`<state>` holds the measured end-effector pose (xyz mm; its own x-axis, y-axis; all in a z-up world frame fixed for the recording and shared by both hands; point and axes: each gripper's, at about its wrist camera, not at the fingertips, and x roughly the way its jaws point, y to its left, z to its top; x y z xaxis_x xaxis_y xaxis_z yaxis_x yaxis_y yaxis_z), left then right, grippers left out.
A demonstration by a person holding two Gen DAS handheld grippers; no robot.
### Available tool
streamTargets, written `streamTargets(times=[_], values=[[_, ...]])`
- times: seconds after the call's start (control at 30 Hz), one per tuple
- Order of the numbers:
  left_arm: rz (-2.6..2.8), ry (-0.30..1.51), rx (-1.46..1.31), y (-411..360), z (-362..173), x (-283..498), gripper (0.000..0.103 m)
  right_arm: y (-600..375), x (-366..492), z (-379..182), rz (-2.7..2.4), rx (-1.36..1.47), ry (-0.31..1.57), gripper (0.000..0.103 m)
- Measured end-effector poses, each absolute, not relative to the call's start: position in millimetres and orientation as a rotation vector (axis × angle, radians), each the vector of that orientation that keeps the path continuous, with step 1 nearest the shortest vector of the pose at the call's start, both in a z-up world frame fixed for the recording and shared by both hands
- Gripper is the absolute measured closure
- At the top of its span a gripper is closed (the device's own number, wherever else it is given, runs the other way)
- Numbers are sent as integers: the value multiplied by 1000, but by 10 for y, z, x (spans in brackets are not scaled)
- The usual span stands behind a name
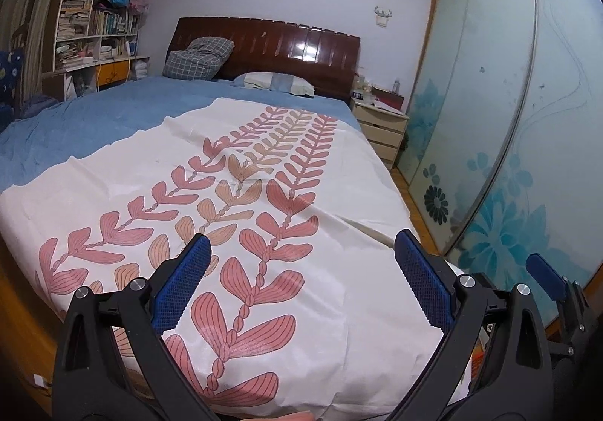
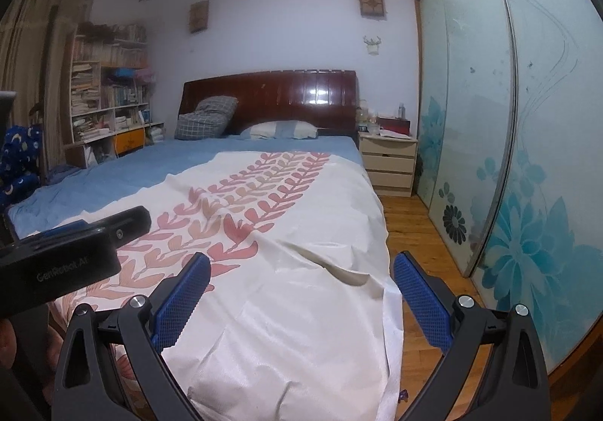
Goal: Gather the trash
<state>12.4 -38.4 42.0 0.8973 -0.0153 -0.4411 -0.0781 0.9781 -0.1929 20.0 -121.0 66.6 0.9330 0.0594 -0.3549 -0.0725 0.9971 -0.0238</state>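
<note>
Meanwhile, Two Grippers Poised Over a Made Bed

Both handheld tools hang above the foot of a bed, their blue-padded fingers spread wide with nothing between them. The left gripper (image 1: 301, 270) hovers over a white cover printed with pink and tan leaves (image 1: 241, 202), which lies across a blue sheet (image 1: 94, 112). The right gripper (image 2: 301, 285) sits toward the cover's right edge, beside a wooden floor (image 2: 418, 232). At the far end stand a dark wooden headboard (image 1: 286, 44), a checked pillow (image 1: 198, 59) leaning on it, and a flat pillow (image 1: 277, 81). A pale nightstand (image 2: 388, 164) stands next to frosted sliding wardrobe doors (image 2: 527, 157); a crowded bookshelf (image 1: 98, 6) fills the left wall. No trash can be made out in either view.
</note>
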Motion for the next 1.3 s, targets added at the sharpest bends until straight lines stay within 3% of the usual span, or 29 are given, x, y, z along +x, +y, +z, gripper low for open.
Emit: streamTargets(times=[1.3], values=[[56,471,-253,-205,340,187,6,-1126,276,609,97,-36,401,7]])
